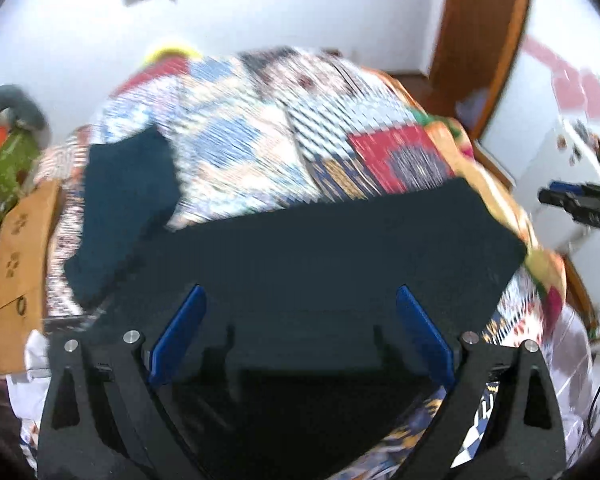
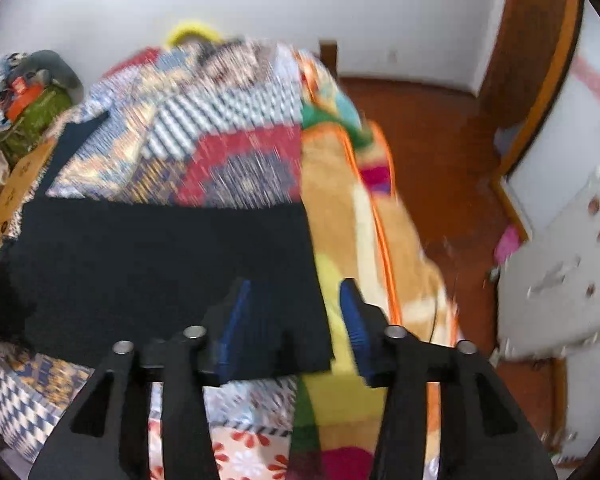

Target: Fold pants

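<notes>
Dark navy pants (image 1: pixel 300 248) lie spread on a patchwork bedspread (image 1: pixel 240 140); one leg runs up to the left. My left gripper (image 1: pixel 300 300) is open, blue fingers wide apart, just above the near part of the pants, holding nothing. In the right wrist view the pants (image 2: pixel 160 264) lie flat, with their right edge between my fingers. My right gripper (image 2: pixel 296 292) is open over the pants' near right corner, holding nothing. The right gripper also shows in the left wrist view (image 1: pixel 580 204) at the far right. Both views are motion-blurred.
The bedspread (image 2: pixel 220 128) covers a bed with an orange-edged blanket (image 2: pixel 360 220) at its right side. A cardboard piece (image 1: pixel 20 264) and a green bundle (image 1: pixel 8 172) lie to the left. Red-brown floor (image 2: pixel 440 140), a wooden door frame (image 1: pixel 480 40) and a white cabinet (image 2: pixel 560 280) are on the right.
</notes>
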### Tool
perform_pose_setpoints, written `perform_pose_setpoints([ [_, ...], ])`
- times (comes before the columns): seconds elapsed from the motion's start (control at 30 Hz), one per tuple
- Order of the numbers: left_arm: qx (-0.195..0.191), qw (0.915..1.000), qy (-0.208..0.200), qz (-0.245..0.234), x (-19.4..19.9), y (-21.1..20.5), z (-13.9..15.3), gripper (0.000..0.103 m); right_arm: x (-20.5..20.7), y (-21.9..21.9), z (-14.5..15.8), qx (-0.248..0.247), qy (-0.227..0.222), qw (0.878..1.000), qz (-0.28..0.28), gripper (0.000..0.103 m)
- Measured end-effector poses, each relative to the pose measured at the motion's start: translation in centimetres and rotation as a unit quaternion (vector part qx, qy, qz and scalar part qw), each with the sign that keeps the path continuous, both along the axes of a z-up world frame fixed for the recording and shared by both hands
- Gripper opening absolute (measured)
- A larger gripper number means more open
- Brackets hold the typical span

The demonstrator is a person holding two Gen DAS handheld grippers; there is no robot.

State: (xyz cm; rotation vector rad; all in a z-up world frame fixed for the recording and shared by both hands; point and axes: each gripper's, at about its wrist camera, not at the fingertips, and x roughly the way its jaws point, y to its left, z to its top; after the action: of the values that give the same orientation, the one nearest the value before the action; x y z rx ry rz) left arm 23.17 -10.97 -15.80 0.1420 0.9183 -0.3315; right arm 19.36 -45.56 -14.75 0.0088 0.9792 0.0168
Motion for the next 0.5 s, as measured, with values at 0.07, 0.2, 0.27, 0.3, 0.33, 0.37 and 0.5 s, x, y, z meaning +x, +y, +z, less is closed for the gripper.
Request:
perform_pose_setpoints([
  [0.07, -0.009, 0.9995, -0.015, 0.027, 0.3, 2.8, 1.4, 0.097, 0.0, 1.9, 2.0, -0.01, -0.029, 0.999, 0.026, 0.046],
  [0.2, 0.001, 0.9944, -0.041, 0.097, 0.6, 9.9, 3.2, 0.097, 0.6, 6.5, 4.8, 0.002, -0.07, 0.994, 0.083, 0.048],
  [0.27, 0.011, 0.9908, -0.041, 0.128, 0.6, 13.1, 3.2, 0.097, 1.2, 9.5, 5.4, 0.014, -0.082, 0.99, 0.118, 0.048],
  [0.3, 0.015, 0.989, -0.039, 0.142, 0.7, 14.5, 3.0, 0.097, 1.5, 10.7, 5.5, 0.017, -0.085, 0.988, 0.131, 0.048],
  [0.33, 0.019, 0.9866, -0.035, 0.158, 0.7, 16.3, 2.7, 0.097, 1.8, 12.0, 5.5, 0.02, -0.087, 0.985, 0.145, 0.048],
  [0.37, 0.026, 0.9834, -0.031, 0.177, 0.7, 18.3, 2.3, 0.097, 2.3, 13.5, 5.3, 0.022, -0.087, 0.983, 0.161, 0.048],
  [0.5, 0.054, 0.9729, -0.014, 0.225, 0.7, 23.0, 0.3, 0.097, 4.2, 19.4, 3.7, 0.03, -0.076, 0.972, 0.221, 0.048],
])
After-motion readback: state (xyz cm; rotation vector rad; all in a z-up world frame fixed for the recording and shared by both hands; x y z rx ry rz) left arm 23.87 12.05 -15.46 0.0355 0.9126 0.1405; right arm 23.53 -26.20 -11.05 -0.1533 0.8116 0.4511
